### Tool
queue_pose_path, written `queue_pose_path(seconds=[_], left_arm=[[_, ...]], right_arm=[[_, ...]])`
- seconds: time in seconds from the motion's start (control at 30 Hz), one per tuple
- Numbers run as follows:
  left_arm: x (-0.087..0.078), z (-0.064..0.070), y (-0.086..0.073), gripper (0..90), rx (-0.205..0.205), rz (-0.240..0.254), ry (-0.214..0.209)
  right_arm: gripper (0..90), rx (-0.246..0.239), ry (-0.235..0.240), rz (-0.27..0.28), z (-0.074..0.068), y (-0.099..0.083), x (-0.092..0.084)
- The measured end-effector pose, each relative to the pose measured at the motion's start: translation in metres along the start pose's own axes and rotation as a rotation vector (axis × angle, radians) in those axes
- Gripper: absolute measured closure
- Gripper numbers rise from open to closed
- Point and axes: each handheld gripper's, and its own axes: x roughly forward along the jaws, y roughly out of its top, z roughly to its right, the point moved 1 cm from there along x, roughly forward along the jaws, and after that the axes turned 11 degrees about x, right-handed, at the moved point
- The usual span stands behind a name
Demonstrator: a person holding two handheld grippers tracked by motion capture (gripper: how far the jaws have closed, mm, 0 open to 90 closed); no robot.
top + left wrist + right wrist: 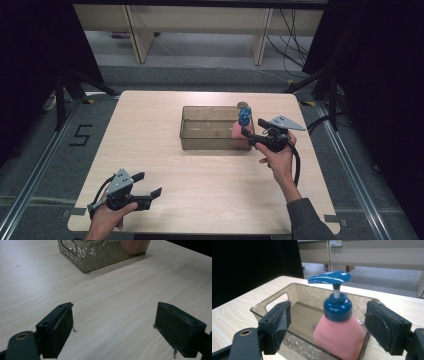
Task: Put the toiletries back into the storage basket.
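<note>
A pink soap bottle [238, 134] with a blue pump head [244, 116] stands upright inside the right end of a clear brownish bin [183, 127] on the wooden table. My right gripper [251, 126] is at that end of the bin, open. In the right gripper view its jaws stand wide to either side of the bottle [338, 335], and neither pad touches it. My left gripper [151, 183] hovers near the table's front left corner, open with nothing between its fingers [58, 325]. The bin [100, 255] lies well ahead of it.
The light wooden table [150, 130] sits on a grey floor with black stands at both sides. Behind it are the legs of pale furniture [135, 35] and loose cables [290, 45]. A floor marking "5" [81, 135] lies to the left.
</note>
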Motion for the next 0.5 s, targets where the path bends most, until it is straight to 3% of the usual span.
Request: queue_pose_path(seconds=[0.03,0.07,0.1,0.13,0.27,0.3,0.4,0.5], left_arm=[[0.000,0.000,0.000,14.7,0.001,-0.001,0.000],[0.000,0.000,0.000,14.7,0.002,-0.001,0.001],[0.000,0.000,0.000,14.7,0.003,-0.002,0.001],[0.000,0.000,0.000,14.7,0.005,-0.003,0.000],[0.000,0.000,0.000,14.7,0.005,-0.004,-0.001],[0.000,0.000,0.000,14.7,0.005,-0.004,0.000],[0.000,0.000,0.000,14.7,0.006,-0.003,-0.001],[0.000,0.000,0.000,14.7,0.007,-0.003,0.000]], right_arm=[[22.2,-0.013,-0.003,0.004,0.000,0.000,-0.001],[22.0,0.018,0.004,-0.010,-0.004,-0.001,-0.002],[21.9,-0.007,0.004,-0.001,-0.003,-0.001,-0.002],[21.9,0.022,0.009,-0.010,-0.007,-0.002,-0.003],[21.0,-0.016,0.013,-0.006,-0.010,-0.003,-0.006],[20.8,0.009,0.018,-0.006,-0.012,-0.004,-0.006],[21.1,-0.029,0.023,-0.015,-0.013,-0.006,-0.008],[21.1,0.004,0.020,-0.021,-0.017,-0.010,-0.009]])
